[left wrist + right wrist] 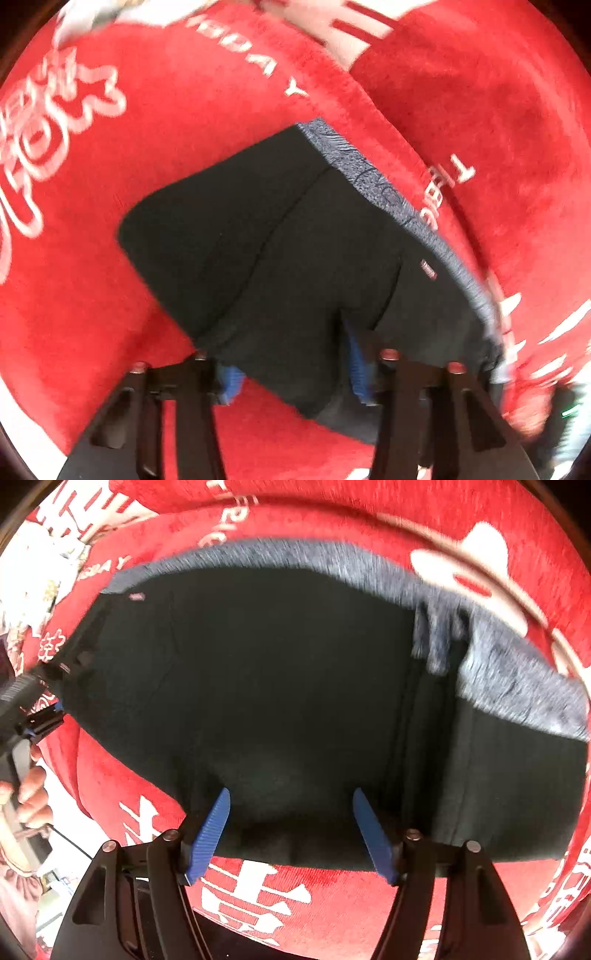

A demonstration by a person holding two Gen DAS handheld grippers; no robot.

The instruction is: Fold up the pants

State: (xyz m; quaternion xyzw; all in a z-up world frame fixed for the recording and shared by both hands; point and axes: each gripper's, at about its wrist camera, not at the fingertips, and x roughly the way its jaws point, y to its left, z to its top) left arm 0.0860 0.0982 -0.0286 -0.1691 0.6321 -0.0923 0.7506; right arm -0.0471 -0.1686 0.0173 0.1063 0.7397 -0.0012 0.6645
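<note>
Black pants [280, 236] with a grey knit waistband [373, 173] lie folded on a red cloth [155, 133]. My left gripper [293, 373] is open, its blue fingers [356, 365] partly hidden under the near edge of the pants. In the right wrist view the pants [280, 679] fill the middle, the waistband [369, 568] at the far side. My right gripper [291, 834] is open, its blue fingers [212, 830] resting over the near hem. The left gripper [40, 716] shows at the left edge of that view, at the pants' corner, held by a hand [26, 794].
The red cloth [332, 904] with white lettering covers the whole surface under the pants. A fold of the same cloth [498, 110] rises at the far right of the left wrist view. Pale clutter [33, 572] lies beyond the cloth's far left edge.
</note>
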